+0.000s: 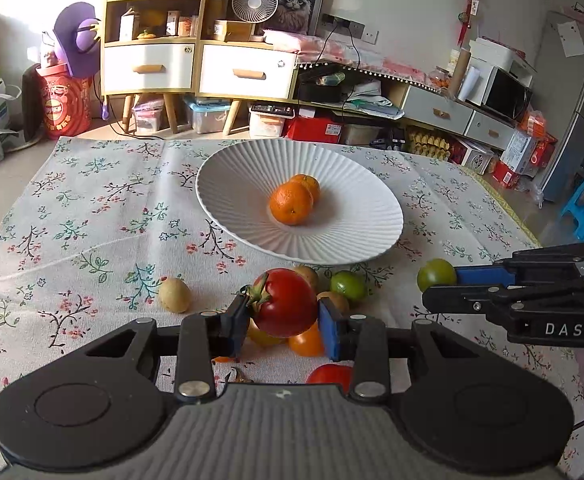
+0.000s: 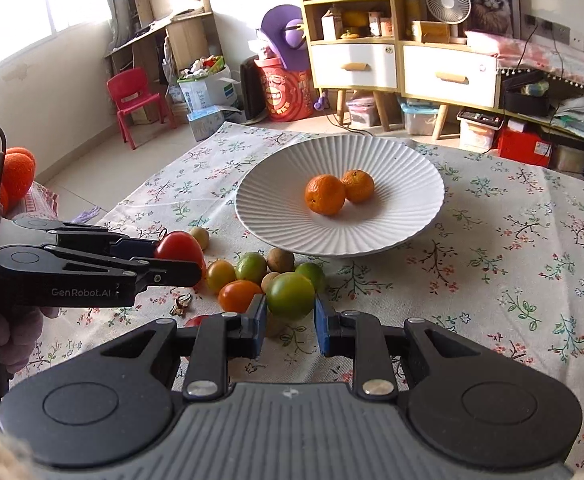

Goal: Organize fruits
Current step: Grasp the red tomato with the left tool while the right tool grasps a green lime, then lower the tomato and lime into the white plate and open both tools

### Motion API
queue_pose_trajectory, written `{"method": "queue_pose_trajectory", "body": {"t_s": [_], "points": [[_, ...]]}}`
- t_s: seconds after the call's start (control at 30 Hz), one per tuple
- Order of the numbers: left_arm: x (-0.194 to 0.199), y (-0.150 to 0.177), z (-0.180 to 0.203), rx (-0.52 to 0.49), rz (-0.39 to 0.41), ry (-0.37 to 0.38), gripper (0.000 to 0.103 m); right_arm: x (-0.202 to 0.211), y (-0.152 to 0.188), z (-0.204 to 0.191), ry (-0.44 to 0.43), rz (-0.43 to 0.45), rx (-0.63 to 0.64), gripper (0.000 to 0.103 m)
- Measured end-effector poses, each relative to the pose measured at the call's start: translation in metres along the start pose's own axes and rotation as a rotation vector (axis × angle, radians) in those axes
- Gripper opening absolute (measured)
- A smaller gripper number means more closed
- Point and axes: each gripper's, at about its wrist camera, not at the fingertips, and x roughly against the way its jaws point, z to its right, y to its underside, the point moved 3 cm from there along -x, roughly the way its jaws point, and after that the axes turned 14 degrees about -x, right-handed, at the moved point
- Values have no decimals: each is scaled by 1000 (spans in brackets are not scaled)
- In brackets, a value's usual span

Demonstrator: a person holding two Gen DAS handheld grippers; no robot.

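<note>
A white ribbed plate [image 1: 227, 196] [image 2: 408, 168] sits mid-table and holds two oranges [image 1: 292, 203] [image 2: 325, 194]. In the left wrist view my left gripper [image 1: 283, 316] is shut on a red tomato [image 1: 281, 304] with a green stem, lifted above the fruit pile. The right wrist view shows the same left gripper [image 2: 163, 258] from the side with the red tomato [image 2: 177, 246]. My right gripper [image 2: 290, 312] is shut on a green tomato [image 2: 290, 295], also raised off the cloth. From the left wrist view, the right gripper [image 1: 448, 284] and green tomato [image 1: 436, 275] are at the right.
Loose fruit lies on the flowered tablecloth [image 1: 91, 220] in front of the plate: a lime [image 1: 348, 286], an orange tomato [image 2: 239, 295], a yellow one [image 2: 220, 276], brown round fruits [image 2: 280, 260] [image 1: 174, 295] and another red tomato [image 1: 330, 374]. A dry stem [image 2: 181, 305] lies nearby.
</note>
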Motion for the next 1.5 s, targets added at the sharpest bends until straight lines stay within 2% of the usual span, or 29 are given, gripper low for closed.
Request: {"method": "queue_pose_trajectory", "body": {"t_s": [0.27, 0.47, 0.8, 1.5], "points": [[-14, -24, 0, 49, 16, -1, 36, -12, -17, 9, 14, 25, -15, 23], [-30, -29, -6, 47, -25, -20, 36, -27, -25, 18, 15, 13, -15, 23], [-61, -58, -34, 122, -58, -20, 36, -45, -44, 30, 30, 12, -12, 23], [-120, -86, -47, 148, -144, 27, 36, -82, -60, 40, 43, -16, 30, 23]]}}
